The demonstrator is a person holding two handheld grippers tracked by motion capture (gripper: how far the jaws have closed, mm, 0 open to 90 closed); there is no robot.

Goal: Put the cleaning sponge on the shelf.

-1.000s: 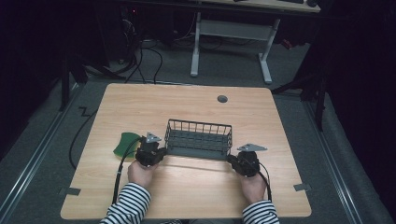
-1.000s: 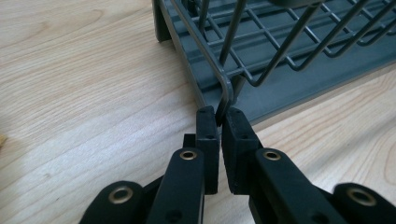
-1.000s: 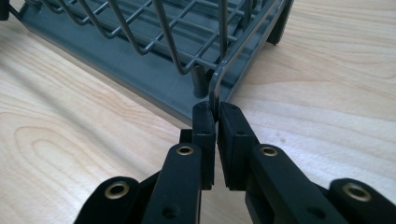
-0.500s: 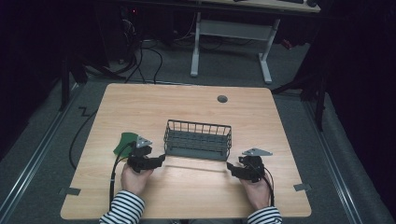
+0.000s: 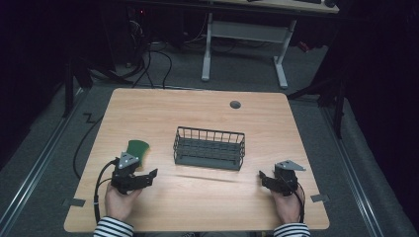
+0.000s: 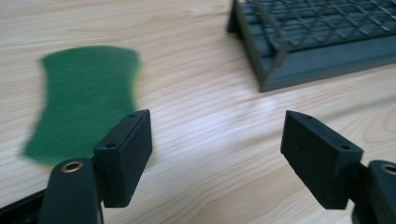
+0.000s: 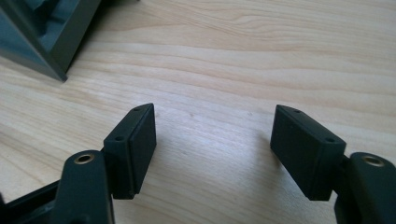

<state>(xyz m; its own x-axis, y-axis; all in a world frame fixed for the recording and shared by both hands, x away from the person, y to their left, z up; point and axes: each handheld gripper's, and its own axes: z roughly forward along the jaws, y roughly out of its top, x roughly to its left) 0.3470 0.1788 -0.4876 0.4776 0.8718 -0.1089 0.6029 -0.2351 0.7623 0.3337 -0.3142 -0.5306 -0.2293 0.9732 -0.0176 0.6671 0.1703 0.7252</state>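
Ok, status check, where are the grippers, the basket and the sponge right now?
Left gripper and right gripper open, jaws just opened, nothing between. Wire basket stands free mid-table. Green sponge flat beside left gripper. Nothing in the way.

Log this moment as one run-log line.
left gripper: open, empty | right gripper: open, empty | wire basket: mid-table, untouched | green sponge: beside left gripper

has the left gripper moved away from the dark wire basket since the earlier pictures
Yes. The left gripper has drawn back from the dark wire basket toward the table's near-left, its jaws just opened with nothing between them.
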